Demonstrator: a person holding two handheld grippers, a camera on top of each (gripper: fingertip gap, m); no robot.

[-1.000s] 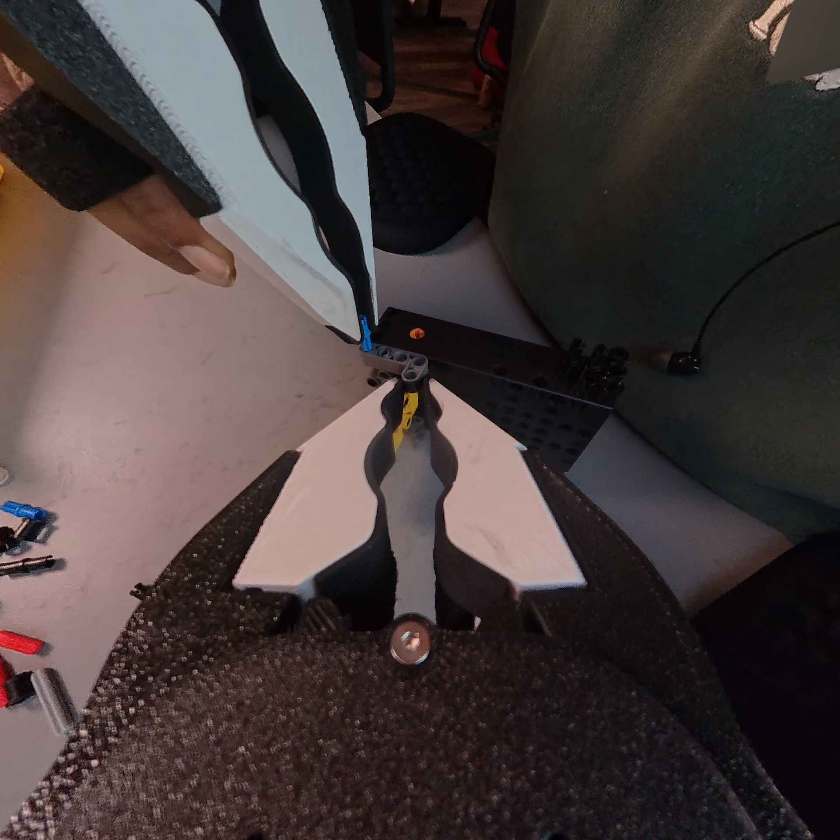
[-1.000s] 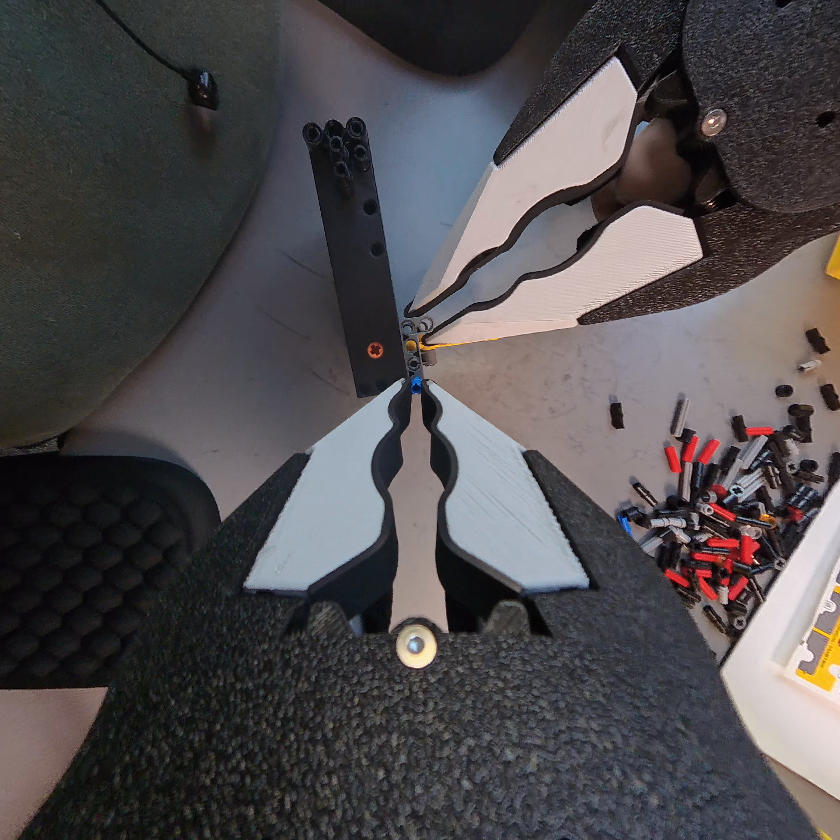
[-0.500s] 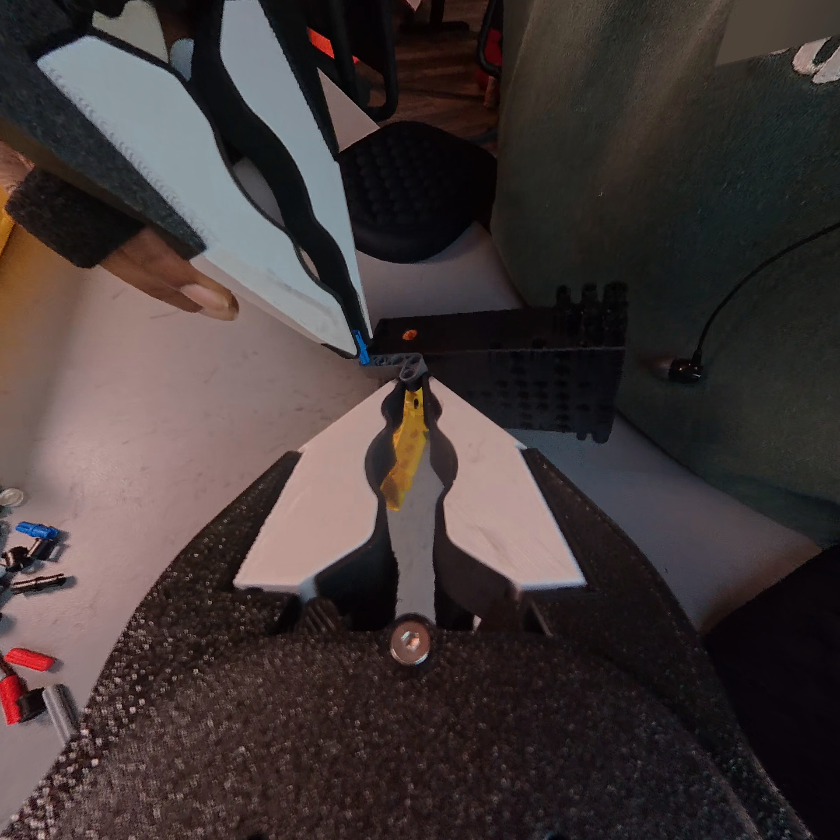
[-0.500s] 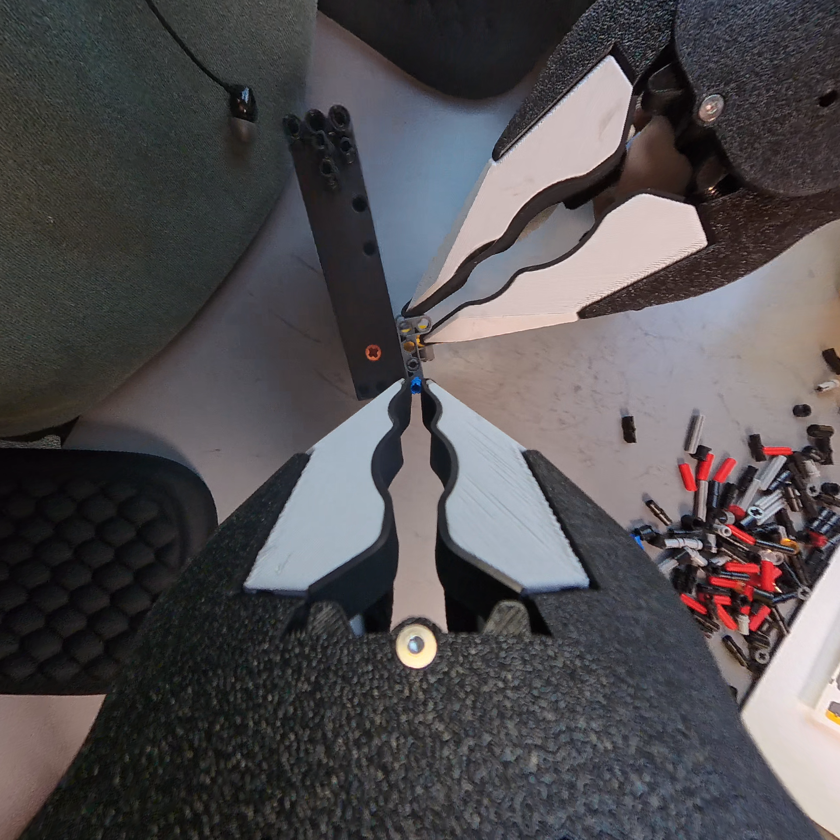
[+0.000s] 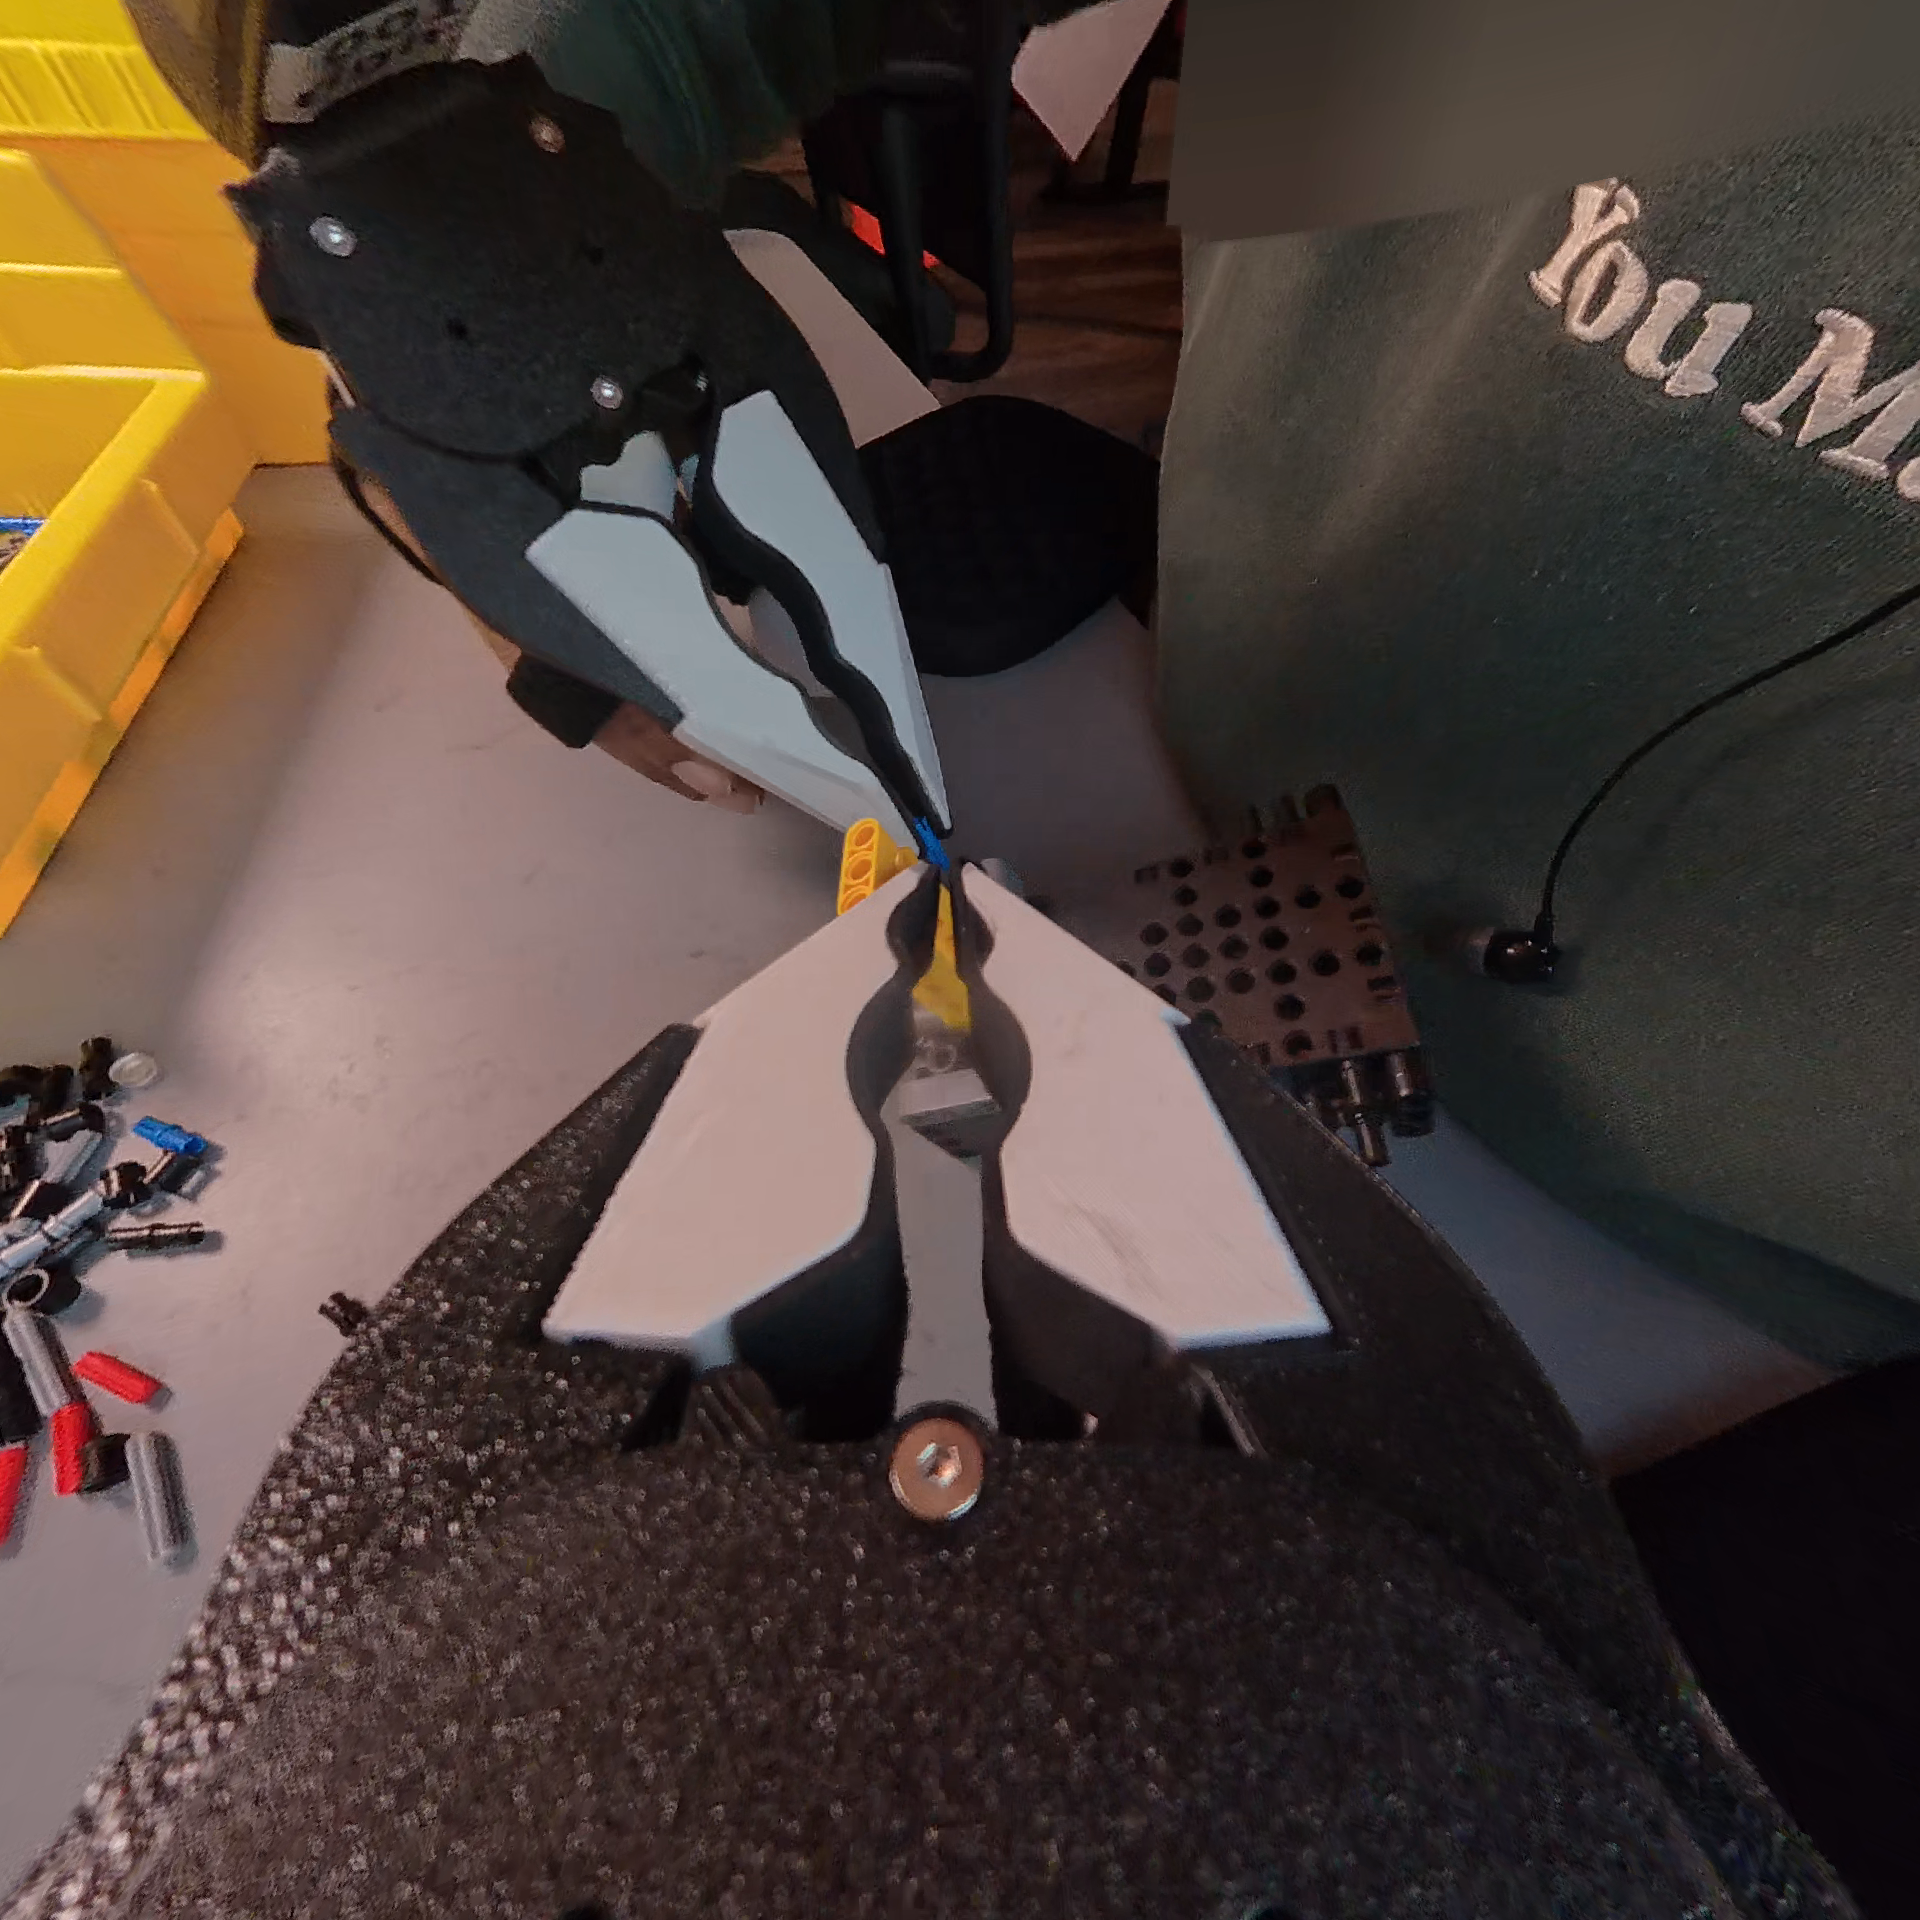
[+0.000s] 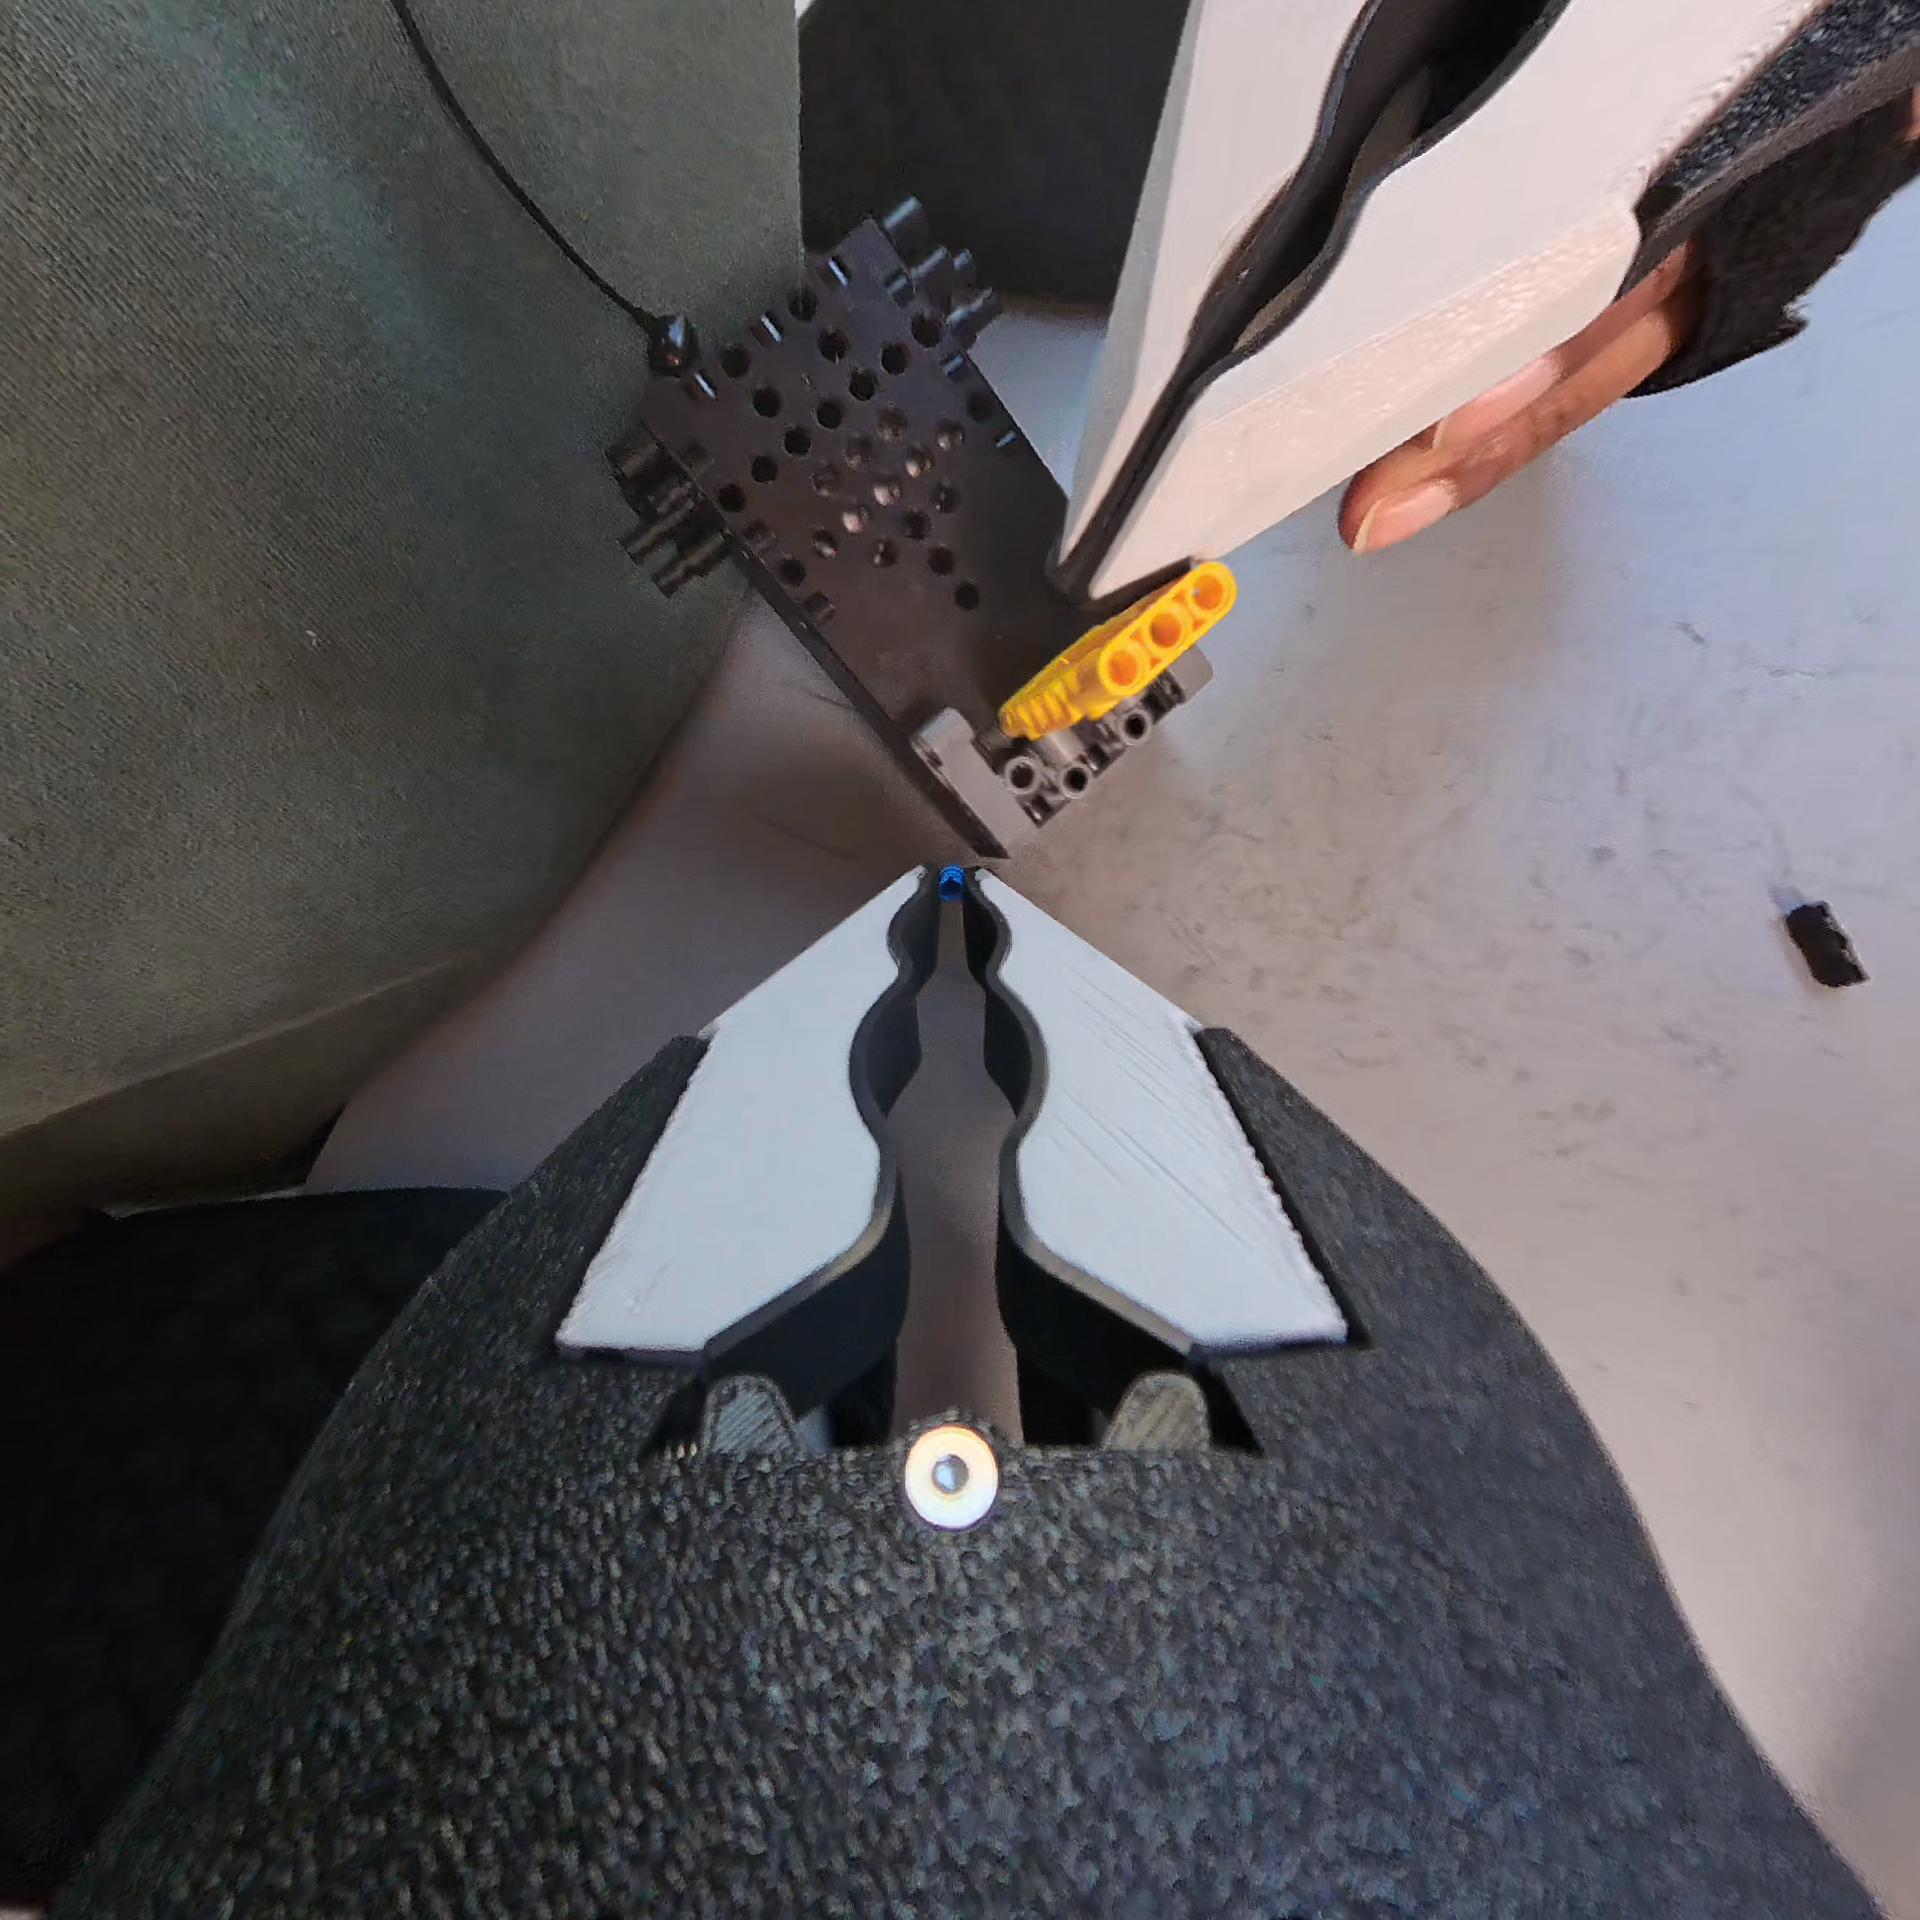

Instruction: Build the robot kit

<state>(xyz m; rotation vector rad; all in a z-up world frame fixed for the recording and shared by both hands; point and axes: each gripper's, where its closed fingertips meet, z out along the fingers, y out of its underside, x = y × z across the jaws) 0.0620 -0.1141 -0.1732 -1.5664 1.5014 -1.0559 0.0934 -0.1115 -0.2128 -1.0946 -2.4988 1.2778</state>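
Note:
My left gripper [image 5: 940,883] is shut on a yellow beam [image 5: 940,977] and holds it off the table. The beam is joined to a grey beam [image 6: 1081,764] and a black plate full of holes [image 5: 1268,956]. In the right wrist view the left gripper [image 6: 1081,582] comes in from the upper right, with the yellow beam [image 6: 1132,655] and the tilted black plate [image 6: 852,468] below it. My right gripper [image 6: 948,885] is shut on a small blue pin [image 6: 948,879], just below the plate's near corner and apart from it. In the left wrist view the right gripper [image 5: 928,821] and its pin [image 5: 932,844] sit right at my left fingertips.
Yellow bins [image 5: 83,436] stand at the far left. Loose red, grey, black and blue pins [image 5: 73,1247] lie on the grey table [image 5: 416,935]. A person in a green sweatshirt [image 5: 1507,675] with a black cable [image 5: 1517,951] sits close. A small black piece [image 6: 1823,940] lies alone. The tips of one gripper are about 6 cm away from the tips of the other. The small black piece [image 6: 1823,940] is about equally far from each gripper, around 15 cm. Look for it in the left wrist view [image 5: 357,1313] too.
The left gripper has turned the assembly, so the plate's holed face and the yellow beam's holes now show. The right gripper has drawn back; the blue pin is off the grey beam's end.

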